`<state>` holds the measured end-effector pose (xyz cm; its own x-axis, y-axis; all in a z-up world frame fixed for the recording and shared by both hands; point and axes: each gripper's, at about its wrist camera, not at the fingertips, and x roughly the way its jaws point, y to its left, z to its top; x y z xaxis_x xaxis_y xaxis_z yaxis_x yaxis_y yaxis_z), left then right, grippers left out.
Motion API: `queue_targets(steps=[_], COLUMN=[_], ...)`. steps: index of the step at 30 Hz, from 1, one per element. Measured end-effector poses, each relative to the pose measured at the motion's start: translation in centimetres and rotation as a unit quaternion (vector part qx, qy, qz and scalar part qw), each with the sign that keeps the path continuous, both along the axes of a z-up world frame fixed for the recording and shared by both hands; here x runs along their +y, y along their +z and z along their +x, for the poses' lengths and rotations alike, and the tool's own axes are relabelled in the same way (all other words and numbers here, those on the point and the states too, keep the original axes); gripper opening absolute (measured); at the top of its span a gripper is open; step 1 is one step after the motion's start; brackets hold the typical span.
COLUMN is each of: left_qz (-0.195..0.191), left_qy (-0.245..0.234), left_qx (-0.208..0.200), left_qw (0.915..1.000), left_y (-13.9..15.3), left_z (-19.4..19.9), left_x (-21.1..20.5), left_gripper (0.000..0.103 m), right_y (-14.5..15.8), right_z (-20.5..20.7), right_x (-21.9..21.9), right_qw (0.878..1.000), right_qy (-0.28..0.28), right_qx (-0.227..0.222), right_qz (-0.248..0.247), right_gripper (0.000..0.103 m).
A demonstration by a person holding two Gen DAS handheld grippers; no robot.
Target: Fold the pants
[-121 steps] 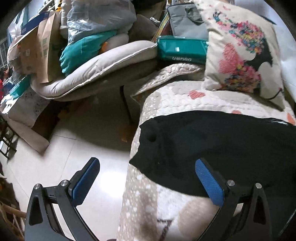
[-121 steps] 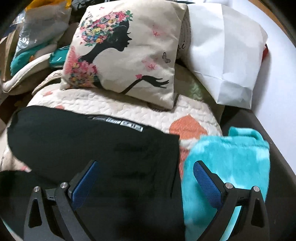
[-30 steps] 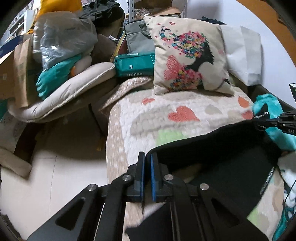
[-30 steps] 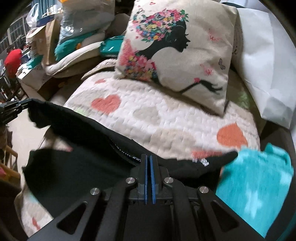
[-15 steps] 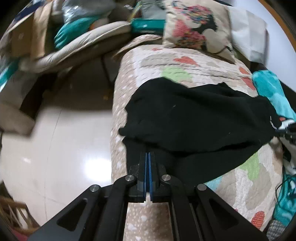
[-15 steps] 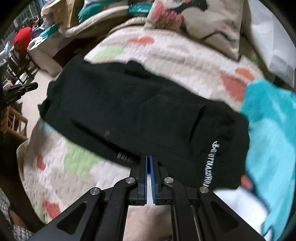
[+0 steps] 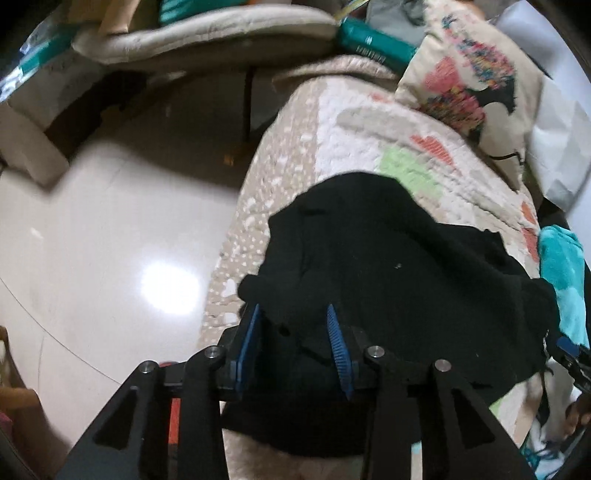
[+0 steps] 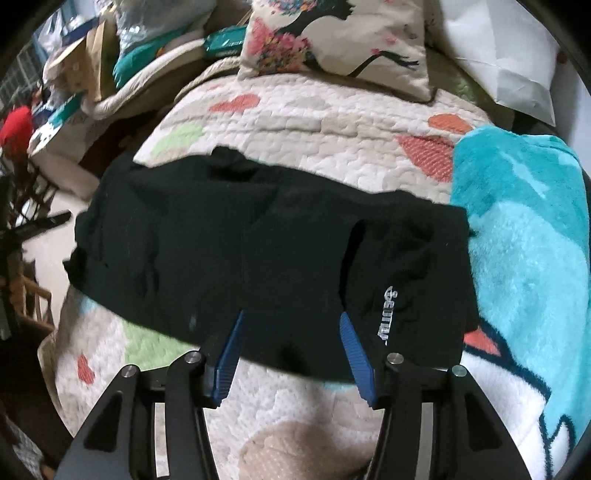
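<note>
The black pants (image 7: 399,280) lie folded over on the quilted sofa cover (image 7: 332,147), with white lettering near their right end (image 8: 388,317). My left gripper (image 7: 293,332) is open, its blue pads on either side of the pants' near left edge, at the sofa's left end. My right gripper (image 8: 291,336) is open over the pants' (image 8: 258,251) near edge, just left of the lettering. Neither holds cloth. The right gripper's tip also shows at the right edge of the left wrist view (image 7: 570,354).
A printed cushion (image 8: 332,40) and a white pillow (image 8: 498,48) stand at the sofa's back. A turquoise fleece blanket (image 8: 524,240) lies right of the pants. Left of the sofa is shiny floor (image 7: 110,240), with a padded chair and piled clutter (image 7: 184,33) beyond.
Both grippers were shut on the pants' edge half a second ago and have now opened and let it go. The folded pants now rest on the sofa.
</note>
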<state>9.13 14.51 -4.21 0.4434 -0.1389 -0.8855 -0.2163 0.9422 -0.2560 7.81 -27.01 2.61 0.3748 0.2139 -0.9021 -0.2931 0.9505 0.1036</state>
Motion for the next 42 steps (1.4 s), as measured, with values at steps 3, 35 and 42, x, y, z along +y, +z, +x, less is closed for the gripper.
queue_targets(steps=[3,35,42], left_qz=[-0.012,-0.045,-0.037], left_qy=[0.01,0.046,0.042], left_qx=[0.007,-0.02,-0.01], left_qw=[0.9999,0.9978,0.9984], left_y=[-0.5,1.4,0.8], left_z=[0.4,-7.5,-8.5], left_x=[0.2,1.4,0.8], left_gripper=[0.018,0.014,0.014], right_y=[0.2,-1.3,-1.1], right_z=[0.4,1.5,1.8], right_x=[-0.4,-7.0,-7.8], right_qw=[1.0,0.983,0.963], right_qy=[-0.015,-0.154,-0.181], right_qx=[-0.008,0.013,-0.012], right_qz=[0.005,-0.1,-0.201], right_gripper=[0.057,0.009,0.001])
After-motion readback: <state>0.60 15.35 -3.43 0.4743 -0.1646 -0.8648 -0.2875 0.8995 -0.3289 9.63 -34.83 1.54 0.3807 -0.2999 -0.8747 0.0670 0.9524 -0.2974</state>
